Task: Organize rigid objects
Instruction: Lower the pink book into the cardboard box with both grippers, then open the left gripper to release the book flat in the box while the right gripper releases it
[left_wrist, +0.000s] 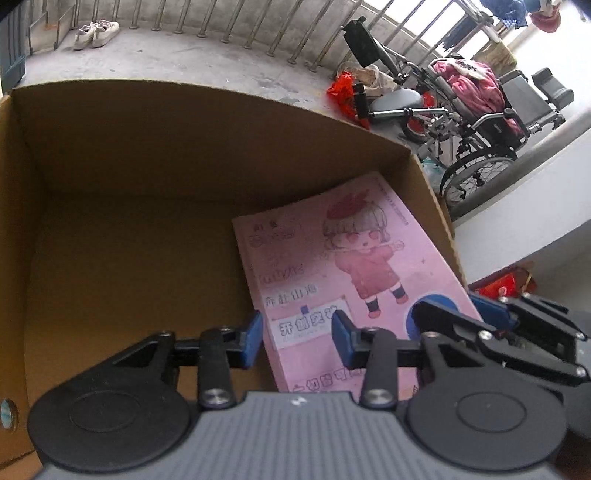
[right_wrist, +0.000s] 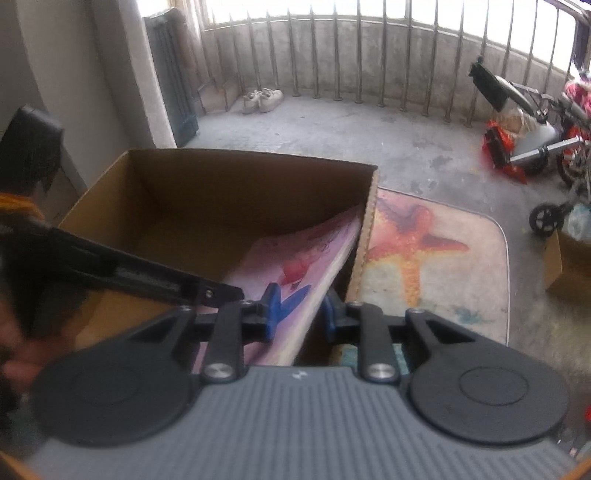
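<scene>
Inside a cardboard box (left_wrist: 110, 166), a pink book (left_wrist: 332, 266) with a cartoon child on its cover leans against the box's right wall, its far end raised and its near end low. The left gripper (left_wrist: 297, 341) hangs over the book's near end with its blue pads (left_wrist: 253, 341) a little apart; they press on nothing, and the cover shows in the gap between them. The right gripper (right_wrist: 299, 312) straddles the book's right edge near the box wall; its jaws are narrowly parted, with the edge between the blue pads (right_wrist: 271, 312), though whether they still pinch it cannot be told. The rest of the box floor is bare brown card. The box stands on a concrete balcony floor beside a starfish mat (right_wrist: 424, 251). Further off are white shoes (left_wrist: 96, 33), a railing (right_wrist: 369, 55) and a wheelchair (left_wrist: 480, 122).
</scene>
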